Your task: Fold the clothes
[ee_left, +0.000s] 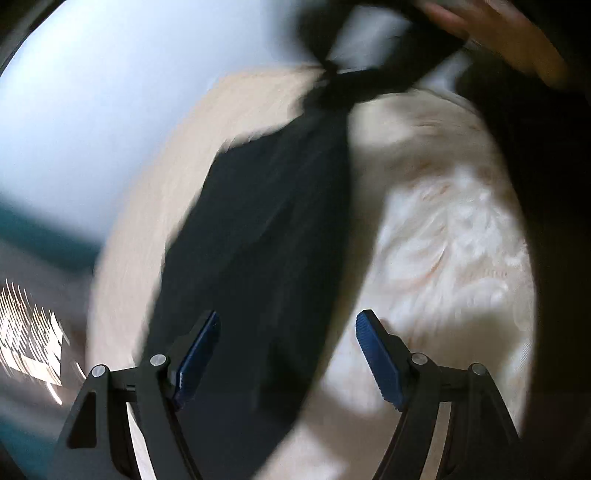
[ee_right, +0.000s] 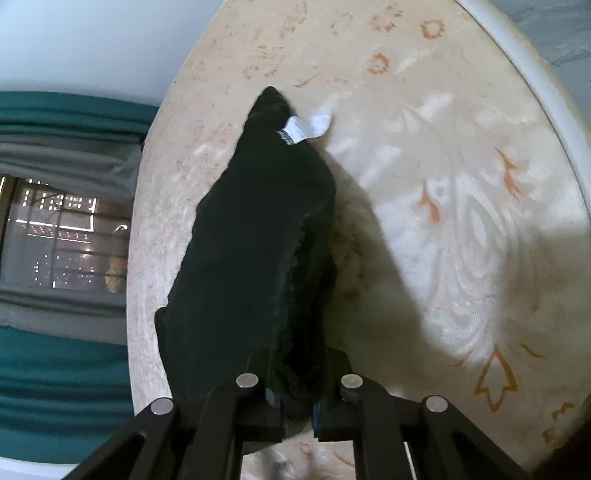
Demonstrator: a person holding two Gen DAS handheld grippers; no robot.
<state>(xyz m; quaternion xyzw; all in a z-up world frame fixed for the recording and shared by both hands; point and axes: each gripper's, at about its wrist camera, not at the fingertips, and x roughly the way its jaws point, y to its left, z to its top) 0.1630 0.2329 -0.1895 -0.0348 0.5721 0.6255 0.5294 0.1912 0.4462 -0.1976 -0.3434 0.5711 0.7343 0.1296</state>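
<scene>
Left wrist view is heavily smeared; we can make out shapes but no fine detail. At its top edge a blurred hand [ee_left: 491,33] and dark gear meet the bunched upper end of the black garment [ee_left: 266,236], and we cannot tell from this view what exactly grips it there. The right side of the picture is lost in darkness.

The left gripper [ee_left: 288,356] has its jaws wide apart, blue pads [ee_left: 197,360] bare, nothing pressed between them. The garment hangs as a long dark strip beyond and between the fingers (apart from both pads, as far as the blur allows), above the cream patterned table cover [ee_left: 443,240].

Right wrist view is sharper. The right gripper [ee_right: 295,406] is closed down narrow on the near end of the black garment [ee_right: 255,258]; the cloth is pinched between the pads and hides most of them. From there it runs away from the fingers to a pointed far tip lying over the table cover [ee_right: 461,184], throwing a shadow to its right.

A white label [ee_right: 308,127] sticks out near the far tip. There is dark print along its inner edge, too small for us to read.

At left, a teal curtain [ee_right: 55,387] and a window [ee_right: 55,240] with lights beyond, both cut off by the frame edge.
</scene>
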